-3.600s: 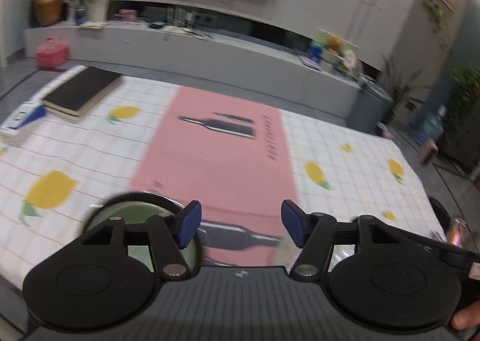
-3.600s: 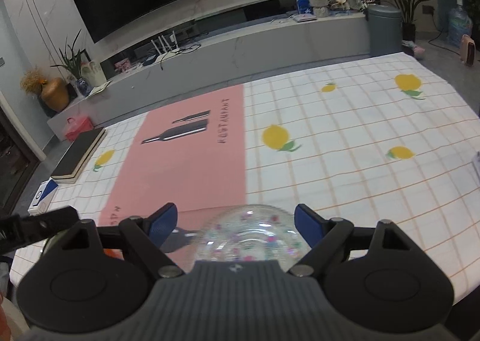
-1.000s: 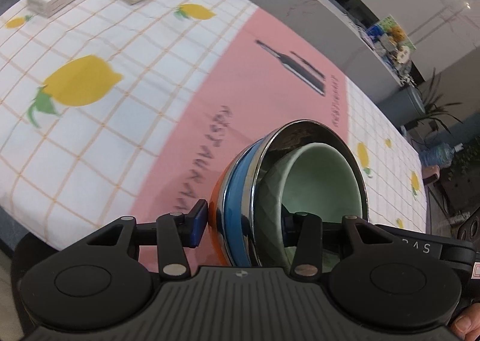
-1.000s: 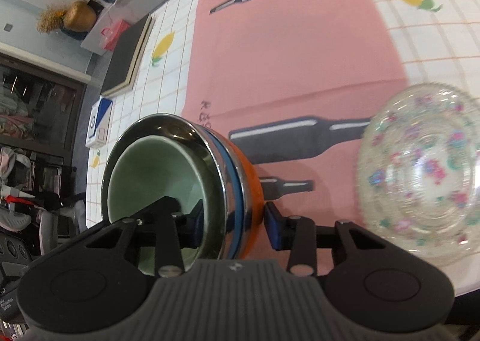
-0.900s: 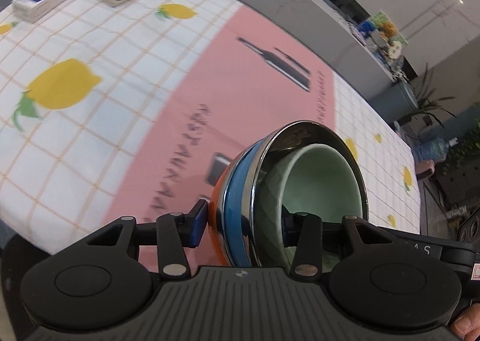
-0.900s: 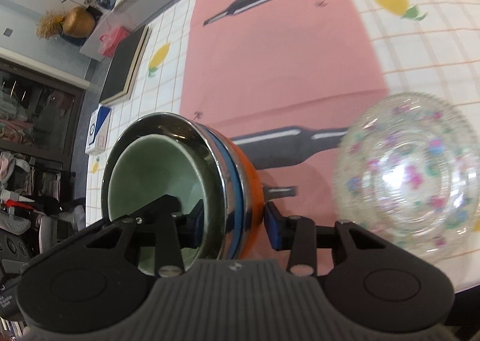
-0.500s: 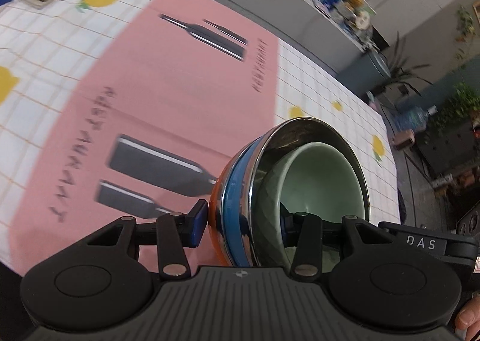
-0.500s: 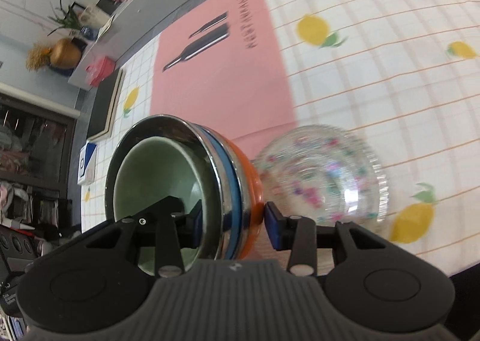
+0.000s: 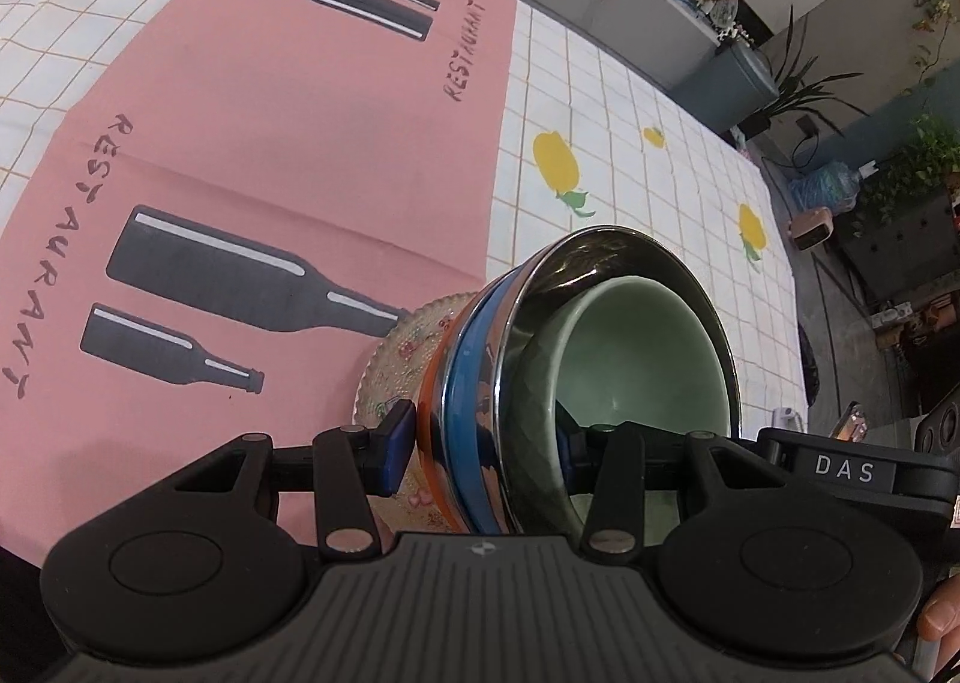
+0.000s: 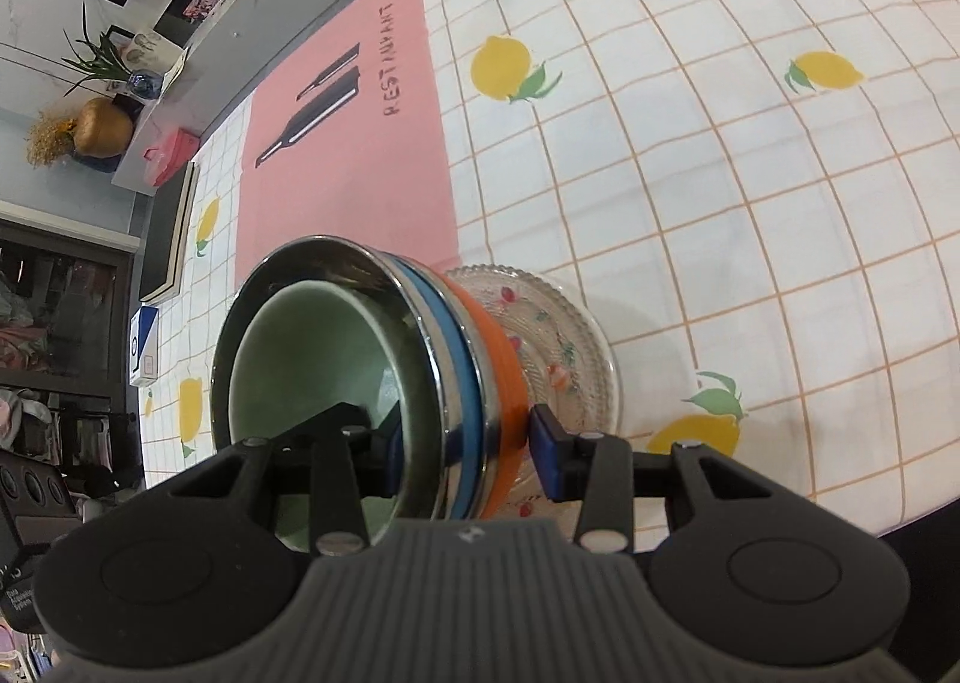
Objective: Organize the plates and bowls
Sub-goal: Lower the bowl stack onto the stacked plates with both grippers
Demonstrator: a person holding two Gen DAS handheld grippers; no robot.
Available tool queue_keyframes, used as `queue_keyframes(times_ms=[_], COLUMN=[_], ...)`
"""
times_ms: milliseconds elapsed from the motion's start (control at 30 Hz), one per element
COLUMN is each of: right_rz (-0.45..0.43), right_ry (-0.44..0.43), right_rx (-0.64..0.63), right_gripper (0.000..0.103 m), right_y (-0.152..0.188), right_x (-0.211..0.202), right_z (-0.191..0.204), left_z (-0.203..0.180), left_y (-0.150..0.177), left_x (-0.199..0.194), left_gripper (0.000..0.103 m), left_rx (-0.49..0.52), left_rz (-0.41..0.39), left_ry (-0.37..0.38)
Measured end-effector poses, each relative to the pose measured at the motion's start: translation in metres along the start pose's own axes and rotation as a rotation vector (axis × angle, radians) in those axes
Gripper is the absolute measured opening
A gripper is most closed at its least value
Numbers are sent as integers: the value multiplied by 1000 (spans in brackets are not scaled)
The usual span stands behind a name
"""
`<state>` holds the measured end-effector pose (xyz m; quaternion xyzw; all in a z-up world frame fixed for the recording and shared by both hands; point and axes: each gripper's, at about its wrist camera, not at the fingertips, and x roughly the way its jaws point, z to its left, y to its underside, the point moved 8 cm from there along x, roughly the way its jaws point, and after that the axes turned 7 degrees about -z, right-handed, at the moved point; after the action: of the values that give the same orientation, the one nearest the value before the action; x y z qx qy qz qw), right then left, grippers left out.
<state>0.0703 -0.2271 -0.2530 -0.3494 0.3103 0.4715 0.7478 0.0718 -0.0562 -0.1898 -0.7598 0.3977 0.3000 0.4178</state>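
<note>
At the lower centre of both views, the left gripper (image 9: 483,443) and the right gripper (image 10: 468,446) each clamp the rim of the stack of nested bowls (image 9: 480,401), one finger inside the green bowl (image 10: 312,365). The stack is tilted, above the glass plate (image 10: 576,353) on the lemon tablecloth (image 10: 690,155).

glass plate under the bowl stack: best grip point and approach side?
Take the glass plate by its scalloped rim on the bare side facing the lemon-print cloth, one finger over the edge and one under. It lies flat and shallow, and the held bowl stack hangs over its other side.
</note>
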Motion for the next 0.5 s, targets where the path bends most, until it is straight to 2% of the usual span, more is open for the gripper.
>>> queue_keyframes(times_ms=[500], right_rz=[0], right_ry=[12], right_rx=[-13], right_gripper=[40], right_y=[0], right_x=[10], right_z=[-2], left_z=[4], left_y=[5], left_x=[6], left_gripper=[50], left_rx=[6], left_rz=[16], left_ry=[-25])
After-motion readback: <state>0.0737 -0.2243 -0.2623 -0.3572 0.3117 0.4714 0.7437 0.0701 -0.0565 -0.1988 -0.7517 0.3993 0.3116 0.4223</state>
